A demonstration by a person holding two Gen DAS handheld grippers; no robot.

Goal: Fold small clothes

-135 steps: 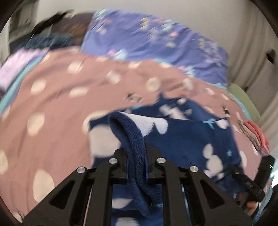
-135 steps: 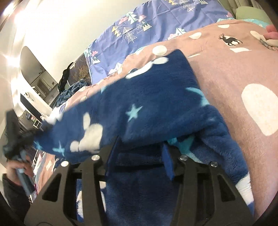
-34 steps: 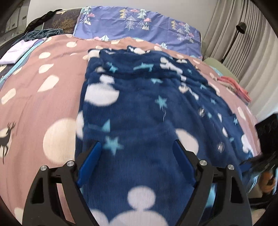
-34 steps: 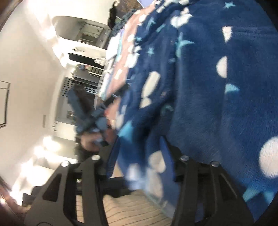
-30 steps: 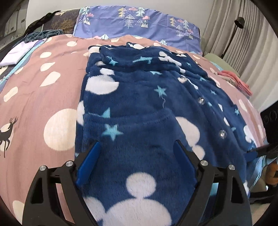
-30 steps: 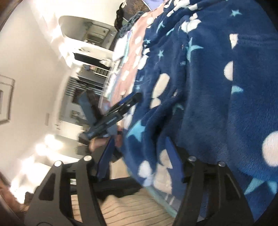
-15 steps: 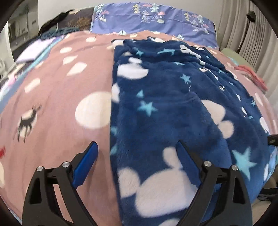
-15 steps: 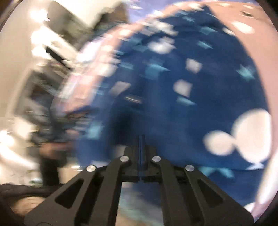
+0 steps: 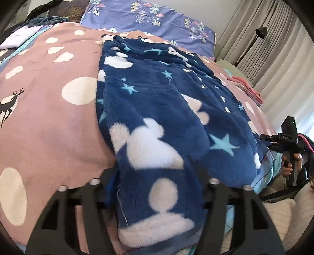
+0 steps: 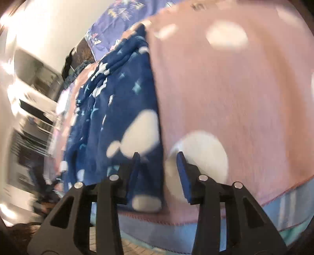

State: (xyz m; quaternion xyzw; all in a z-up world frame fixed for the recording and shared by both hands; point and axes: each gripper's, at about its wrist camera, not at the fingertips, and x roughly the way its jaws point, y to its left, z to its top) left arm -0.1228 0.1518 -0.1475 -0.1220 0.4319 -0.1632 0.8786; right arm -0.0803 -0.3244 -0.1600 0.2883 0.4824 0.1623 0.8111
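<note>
The left gripper (image 9: 153, 176) has just been closing, and its jaws now pinch the near hem of the fuzzy navy fleece pajama top with white blobs and stars (image 9: 157, 102), which lies spread ahead on the pink polka-dot bedspread (image 9: 49, 117). The right gripper (image 10: 159, 162) has just been opening and stands apart over that top's edge, probably not gripping; it's blurry.

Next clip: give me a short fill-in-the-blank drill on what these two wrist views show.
1. The fleece garment is dark ____ with white shapes and stars.
2. It lies on a pink bedspread printed with white ____.
3. Behind it sits a purple pillow printed with small ____.
4. The left gripper has the garment's near ____ between its fingers.

Missing words: blue; spots; trees; edge
</note>
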